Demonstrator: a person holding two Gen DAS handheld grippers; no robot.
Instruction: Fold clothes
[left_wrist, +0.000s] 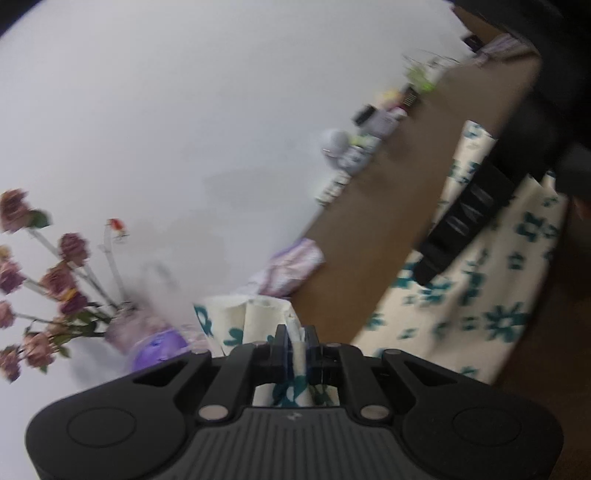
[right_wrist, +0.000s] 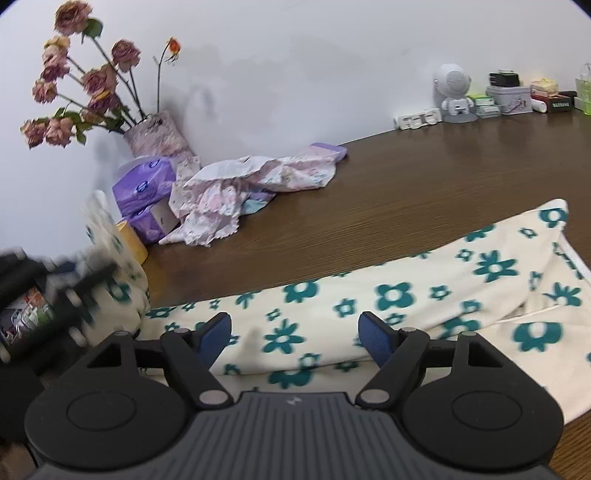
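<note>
Left gripper (left_wrist: 295, 341): jaws closed, pinching a bunched fold of the cream garment with teal flowers (right_wrist: 406, 295), lifted off the wooden table (right_wrist: 424, 177). Right gripper (right_wrist: 295, 332): blue-padded jaws spread wide, holding nothing, just above the garment lying flat on the table. Pink crumpled garment (right_wrist: 255, 181): near the flower vase (right_wrist: 155, 134), beside purple tissue packs (right_wrist: 144, 188).

- Left gripper (left_wrist: 297, 338): matte black linkage arms, 2 round silver pivot pins, ribbed dark-grey housing with a small pale logo, 2 round black discs at its sides.
- Right gripper (right_wrist: 295, 334): same black frame, textured blue pads (right_wrist: 373, 338) on its fingers.
</note>
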